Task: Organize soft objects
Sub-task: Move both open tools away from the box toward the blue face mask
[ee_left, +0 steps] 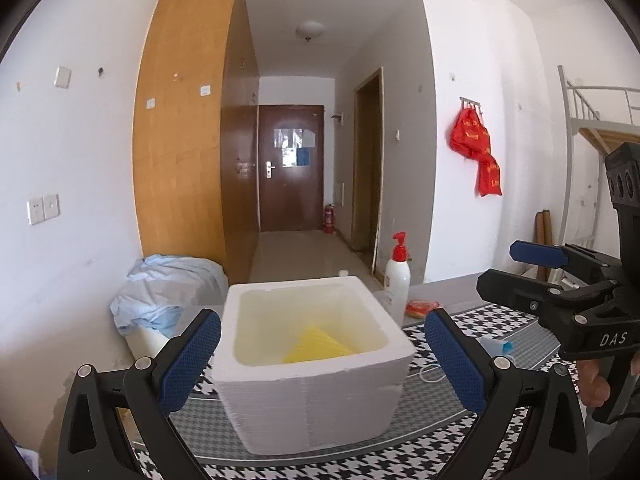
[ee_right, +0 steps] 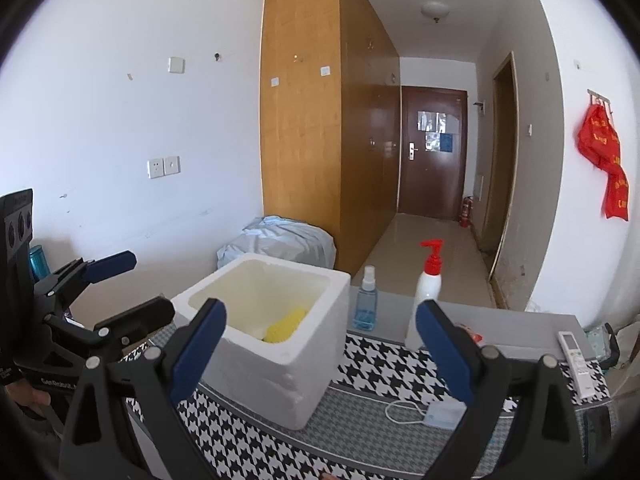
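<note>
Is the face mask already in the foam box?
No. The face mask lies on the checked cloth beside the foam box, which holds only a yellow sponge.

Foam box (ee_left: 312, 380) matt white, grainy; sponge (ee_left: 316, 346) yellow, ridged; houndstooth cloth (ee_right: 384, 364) woven; pump bottle (ee_right: 426, 292) glossy plastic; wardrobe (ee_right: 300, 100) smooth wood.

Both wrist views face the hallway door, sharing the near foam box (ee_left: 312, 360) (ee_right: 264, 332).
</note>
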Motion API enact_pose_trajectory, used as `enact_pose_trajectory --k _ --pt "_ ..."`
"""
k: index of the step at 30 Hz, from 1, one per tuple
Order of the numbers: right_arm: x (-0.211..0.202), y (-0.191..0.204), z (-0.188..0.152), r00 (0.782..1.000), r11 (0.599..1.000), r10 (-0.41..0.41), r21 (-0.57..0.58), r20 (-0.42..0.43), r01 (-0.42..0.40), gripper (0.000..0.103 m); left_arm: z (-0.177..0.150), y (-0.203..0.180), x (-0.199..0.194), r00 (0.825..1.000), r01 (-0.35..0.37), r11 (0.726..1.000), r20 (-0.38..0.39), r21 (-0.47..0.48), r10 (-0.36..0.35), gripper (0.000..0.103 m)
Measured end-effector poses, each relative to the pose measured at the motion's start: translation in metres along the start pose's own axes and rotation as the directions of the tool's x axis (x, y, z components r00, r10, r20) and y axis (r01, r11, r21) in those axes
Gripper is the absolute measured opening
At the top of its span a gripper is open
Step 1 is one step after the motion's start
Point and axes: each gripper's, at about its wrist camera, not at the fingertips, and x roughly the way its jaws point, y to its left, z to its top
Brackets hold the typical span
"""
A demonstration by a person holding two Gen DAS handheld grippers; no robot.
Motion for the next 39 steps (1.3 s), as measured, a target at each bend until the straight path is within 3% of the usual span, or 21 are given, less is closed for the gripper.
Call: enact_pose_trajectory --k 39 --pt "-0.065 -0.055 -0.039 0.994 0.992 -0.104 0.073 0.04 0.101 0.101 -0.004 -0.066 -0.001 0.991 0.137 0.99 -0.009 0.035 -0.137 0.102"
